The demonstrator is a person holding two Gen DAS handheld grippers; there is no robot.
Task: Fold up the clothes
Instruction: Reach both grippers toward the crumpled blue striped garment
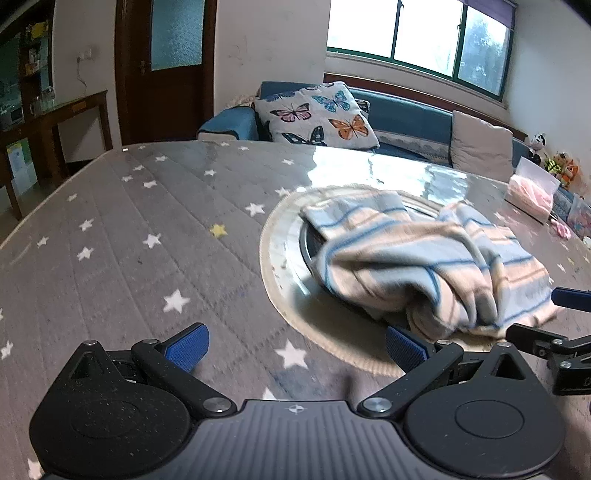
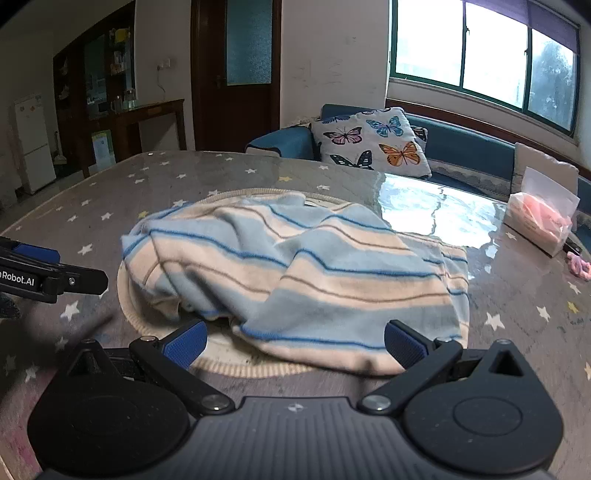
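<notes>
Each tool, left tool [image 1: 297, 345] and right tool [image 2: 295, 343], is matte black with silver pivot screws and ribbed blue finger pads [image 2: 186, 345].

Daylight enters through the window [image 1: 417, 33] at upper right, overexposed to near white. Strong glare reflects off the glossy table cover [image 2: 436, 210] beneath it. The room's left side is dim. The striped cloth [image 1: 424, 258] shows slight motion blur. Fisheye distortion bends straight lines at the edges; the corners vignette dark.

Striped garment [image 2: 295, 273] perhaps hides a dark dish.
</notes>
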